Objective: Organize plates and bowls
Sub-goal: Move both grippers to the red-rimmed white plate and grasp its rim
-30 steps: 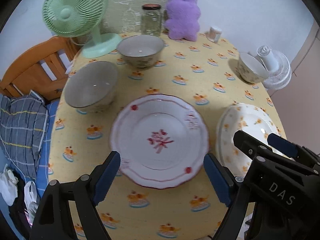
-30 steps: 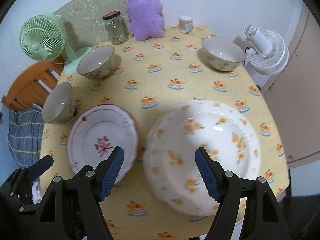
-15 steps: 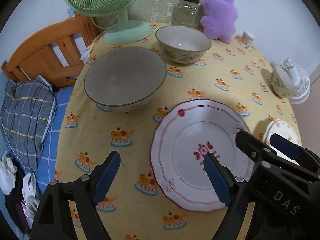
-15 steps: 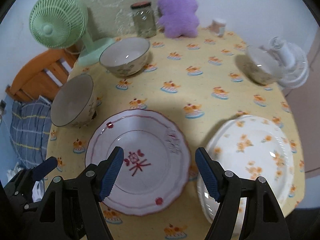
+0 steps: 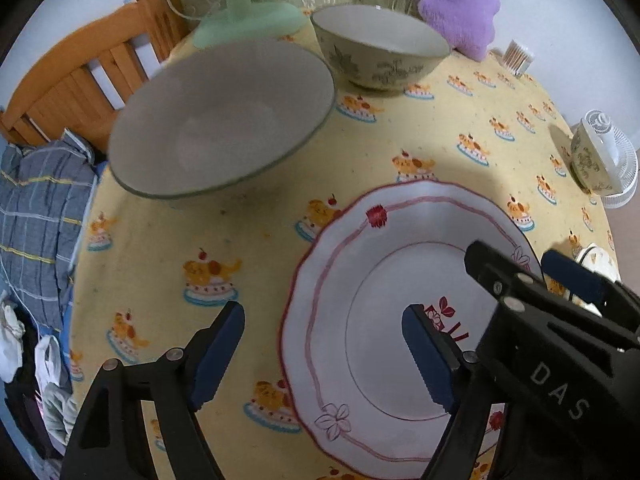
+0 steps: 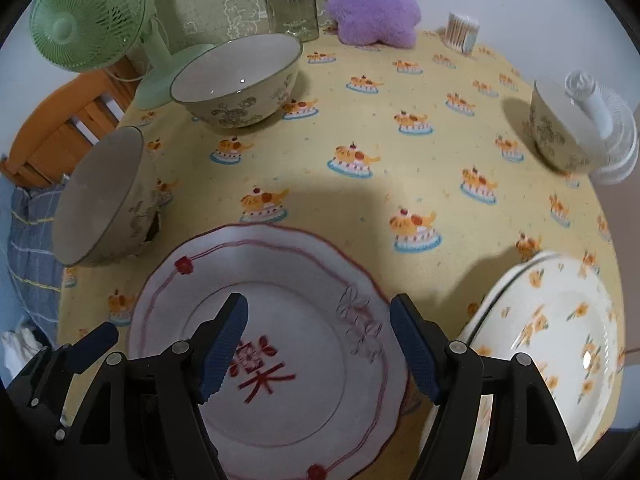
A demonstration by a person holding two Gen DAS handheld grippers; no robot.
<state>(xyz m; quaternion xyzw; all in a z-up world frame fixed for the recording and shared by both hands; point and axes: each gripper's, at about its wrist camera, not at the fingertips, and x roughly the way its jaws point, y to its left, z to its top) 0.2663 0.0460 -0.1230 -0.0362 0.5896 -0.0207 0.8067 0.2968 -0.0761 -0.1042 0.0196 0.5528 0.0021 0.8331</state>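
A white plate with red trim (image 5: 384,320) (image 6: 280,344) lies on the yellow tablecloth near the front edge. A white plate with orange flowers (image 6: 560,344) lies to its right. A grey-rimmed bowl (image 5: 220,116) (image 6: 100,196) sits front left, a second bowl (image 5: 380,52) (image 6: 240,80) behind it, and a third bowl (image 5: 592,164) (image 6: 560,128) at the far right. My left gripper (image 5: 320,356) is open, straddling the red plate's left rim. My right gripper (image 6: 318,352) is open above the red plate.
A green fan (image 6: 92,20), a glass jar (image 6: 292,0), a purple plush toy (image 6: 372,4) and a cotton-swab tub (image 6: 462,30) stand at the back. A white fan (image 6: 608,132) is at the right edge. A wooden chair (image 5: 80,80) with grey cloth stands left.
Both grippers moved left and lower. The left one went from centred on the red plate to its left rim. The right one shifted from the flowered plate to over the red plate.
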